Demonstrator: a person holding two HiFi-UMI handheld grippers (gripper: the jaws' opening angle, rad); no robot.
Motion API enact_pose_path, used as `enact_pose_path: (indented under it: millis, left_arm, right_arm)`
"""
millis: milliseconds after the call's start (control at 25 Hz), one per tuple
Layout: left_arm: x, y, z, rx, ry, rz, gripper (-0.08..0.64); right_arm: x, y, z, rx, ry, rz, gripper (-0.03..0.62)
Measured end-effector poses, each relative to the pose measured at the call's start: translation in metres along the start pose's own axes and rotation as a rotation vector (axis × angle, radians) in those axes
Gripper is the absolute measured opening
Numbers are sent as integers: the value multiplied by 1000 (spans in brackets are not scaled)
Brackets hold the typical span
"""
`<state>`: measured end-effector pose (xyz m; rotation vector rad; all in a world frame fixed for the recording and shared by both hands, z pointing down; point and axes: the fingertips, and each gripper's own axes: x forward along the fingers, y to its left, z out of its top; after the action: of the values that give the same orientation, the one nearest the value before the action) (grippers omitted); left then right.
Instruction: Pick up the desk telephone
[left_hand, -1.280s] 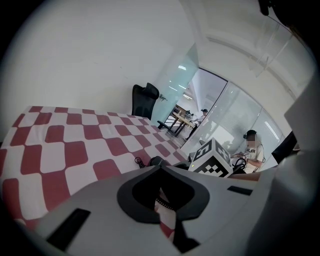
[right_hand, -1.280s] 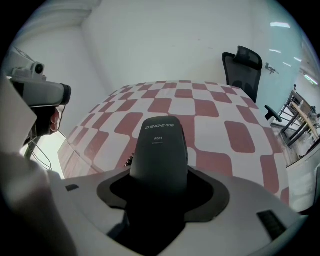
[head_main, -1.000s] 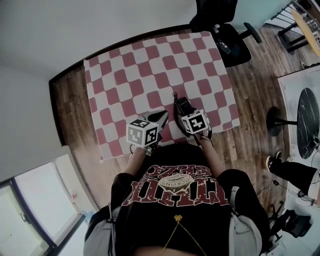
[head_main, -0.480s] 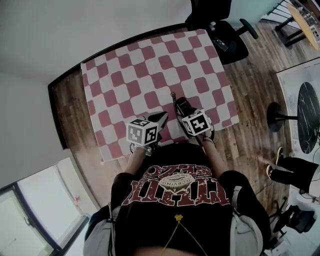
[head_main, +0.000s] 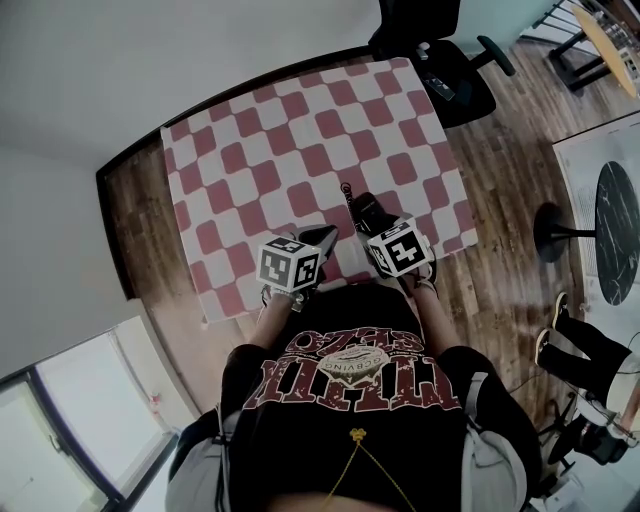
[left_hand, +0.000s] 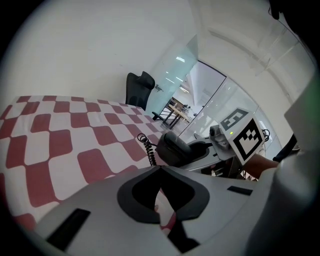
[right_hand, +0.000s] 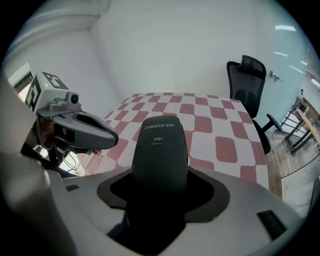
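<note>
A black telephone handset (head_main: 364, 212) with a coiled cord (head_main: 347, 194) hangs over the near edge of the red-and-white checkered table (head_main: 300, 130). My right gripper (head_main: 374, 226) is shut on it. In the right gripper view the handset (right_hand: 159, 145) fills the space between the jaws, and its lower end is hidden. My left gripper (head_main: 324, 236) is just to its left, shut with nothing in it. From the left gripper view, the handset (left_hand: 176, 148) and cord (left_hand: 148, 150) show ahead to the right. No phone base is in view.
A black office chair (head_main: 440, 55) stands at the table's far right corner. Wooden floor surrounds the table. A round dark table (head_main: 615, 240) and another person's legs (head_main: 575, 335) are at the right. The white wall runs along the far side.
The right gripper with the handset has shifted slightly right and toward me. The left gripper has hardly moved. The person at the right has shifted their legs.
</note>
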<state>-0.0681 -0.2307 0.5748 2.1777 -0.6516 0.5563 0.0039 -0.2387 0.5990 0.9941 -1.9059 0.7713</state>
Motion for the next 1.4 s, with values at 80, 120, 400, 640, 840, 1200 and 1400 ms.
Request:
enact_pose_path:
  millis: [80, 120, 400, 640, 840, 1200, 1400]
  left_arm:
    - [0, 0, -1, 2, 3, 3, 8]
    - [0, 1, -1, 5, 5, 6, 8]
    - [0, 3, -5, 25, 23, 26, 8]
    - [1, 5, -9, 38, 33, 38, 8]
    - [1, 6, -11, 35, 36, 40, 8]
    - [2, 9, -16, 42, 51, 51, 8]
    - [3, 10, -18, 36, 54, 48, 8]
  right_arm:
    - [-5, 2, 4, -10, -4, 2, 282]
    - [-8, 4, 6, -16, -5, 3, 282]
    - [-26, 12, 21, -54, -7, 18, 282]
    - [-41, 22, 32, -76, -15, 37, 282]
    - [-54, 33, 41, -101, -19, 60, 282]
    - [-83, 47, 60, -154, -47, 79, 282]
    - [-98, 56, 69, -178, -59, 96, 282]
